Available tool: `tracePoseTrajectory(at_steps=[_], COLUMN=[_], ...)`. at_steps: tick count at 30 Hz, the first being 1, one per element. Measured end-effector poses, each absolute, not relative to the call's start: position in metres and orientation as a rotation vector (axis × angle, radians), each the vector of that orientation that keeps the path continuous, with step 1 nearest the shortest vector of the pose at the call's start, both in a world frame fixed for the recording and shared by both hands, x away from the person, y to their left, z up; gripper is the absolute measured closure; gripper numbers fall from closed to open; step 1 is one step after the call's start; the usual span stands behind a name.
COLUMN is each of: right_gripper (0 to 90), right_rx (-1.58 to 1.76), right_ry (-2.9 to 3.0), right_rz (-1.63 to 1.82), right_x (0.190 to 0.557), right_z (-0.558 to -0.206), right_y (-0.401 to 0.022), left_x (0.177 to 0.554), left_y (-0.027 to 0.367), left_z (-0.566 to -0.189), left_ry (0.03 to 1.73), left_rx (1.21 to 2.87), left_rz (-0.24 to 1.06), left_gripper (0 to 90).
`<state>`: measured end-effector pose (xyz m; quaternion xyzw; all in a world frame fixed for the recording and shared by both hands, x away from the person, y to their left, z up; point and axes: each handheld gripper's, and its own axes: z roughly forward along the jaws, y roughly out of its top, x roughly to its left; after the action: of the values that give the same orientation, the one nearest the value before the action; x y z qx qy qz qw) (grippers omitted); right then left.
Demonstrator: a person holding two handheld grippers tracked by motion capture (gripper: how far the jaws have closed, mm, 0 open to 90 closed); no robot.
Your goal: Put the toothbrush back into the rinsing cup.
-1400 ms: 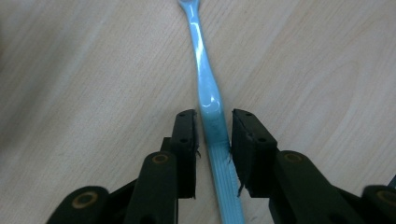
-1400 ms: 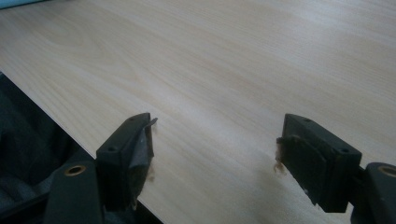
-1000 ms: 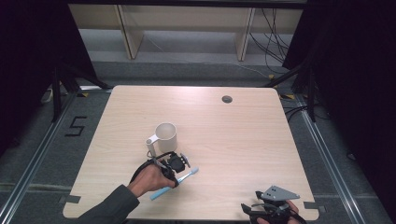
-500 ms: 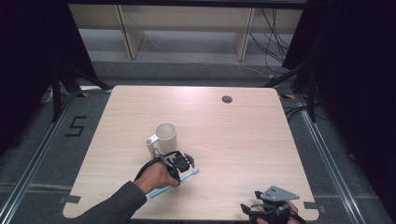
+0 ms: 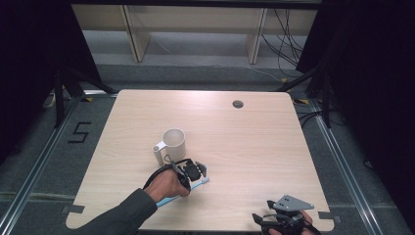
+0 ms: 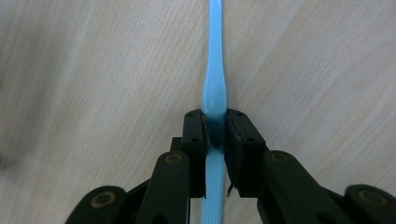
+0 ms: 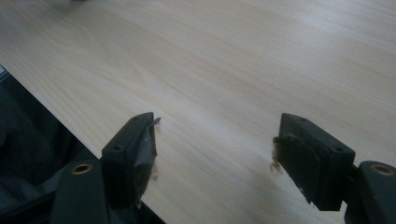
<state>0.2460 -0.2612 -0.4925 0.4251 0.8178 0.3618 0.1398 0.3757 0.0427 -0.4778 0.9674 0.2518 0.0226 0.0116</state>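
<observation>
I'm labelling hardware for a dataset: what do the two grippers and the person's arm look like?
Both grippers are black. The left gripper has brass-coloured pivot rivets and a looping black cable. The right gripper has worn pads and a grey three-cornered plate. The left forearm wears a dark sleeve.

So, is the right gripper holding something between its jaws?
No, the right gripper has its jaws wide apart, with bare table between them.

— Anything readable?
— Just one mark: a black "5" (image 5: 78, 132), on the grey floor (image 5: 54, 161) left of the table (image 5: 254, 147), near its far left corner.
— Any lettering on the table itself, or in the two gripper views?
— Nothing legible there; no brand, label or number to make out.
</observation>
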Motion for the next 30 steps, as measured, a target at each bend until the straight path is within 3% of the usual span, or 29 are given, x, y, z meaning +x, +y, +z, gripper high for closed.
tracePoseTrajectory(at_steps=[18,30], right_gripper=[29.3,29.4], right_rx=[1.236,1.232], right_ry=[2.360,2.365], right_rz=[1.079,1.076], right_x=[0.247,0.247], right_z=[-0.493,-0.494], right_y=[-0.262,-0.262], left_x=[0.378,0.373], left_y=[0.050,0.076], left_z=[-0.475,-0.440], left_ry=[0.754,0.765], left_rx=[2.974,2.692], left_rz=[0.037,0.080], left_gripper=[78.8,78.7])
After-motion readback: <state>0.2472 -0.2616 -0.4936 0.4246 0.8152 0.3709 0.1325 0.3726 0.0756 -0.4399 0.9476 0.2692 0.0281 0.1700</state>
